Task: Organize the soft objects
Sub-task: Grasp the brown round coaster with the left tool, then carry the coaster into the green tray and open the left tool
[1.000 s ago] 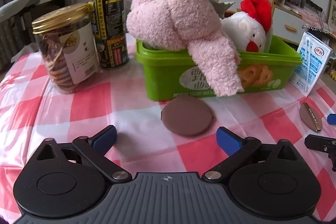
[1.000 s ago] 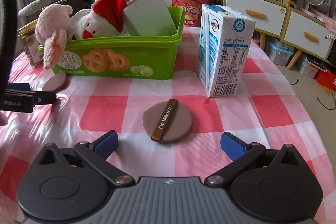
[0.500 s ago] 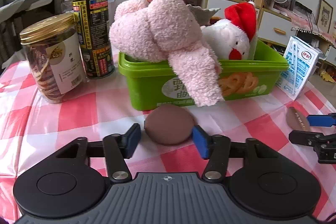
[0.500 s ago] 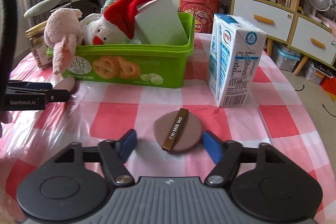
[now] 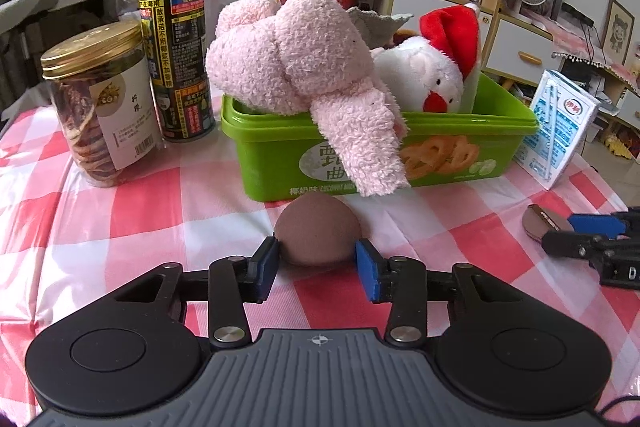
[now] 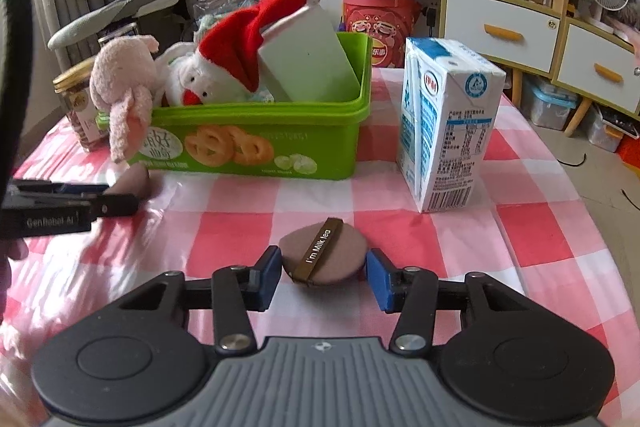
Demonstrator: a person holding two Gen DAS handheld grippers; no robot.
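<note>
Right tool (image 6: 322, 273) sitting low over the checked counter (image 6: 460, 247), jaws just been closing in on a brown puff (image 6: 324, 255) with an "I'm Milk tea" strap; blue pads (image 6: 378, 277) touching its edges. Just beyond to the right, a milk carton (image 6: 448, 123) standing upright. Beyond to the left, a green tub (image 6: 256, 143) holding a Santa-hat plush (image 6: 224, 67), a pink plush (image 6: 124, 87) drooping over its rim. Far left, the left tool (image 6: 72, 205) at a second puff (image 6: 132, 181).

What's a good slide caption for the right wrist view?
Right gripper closing on a brown "I'm Milk tea" powder puff before a green cookie tub of plush toys.
</note>
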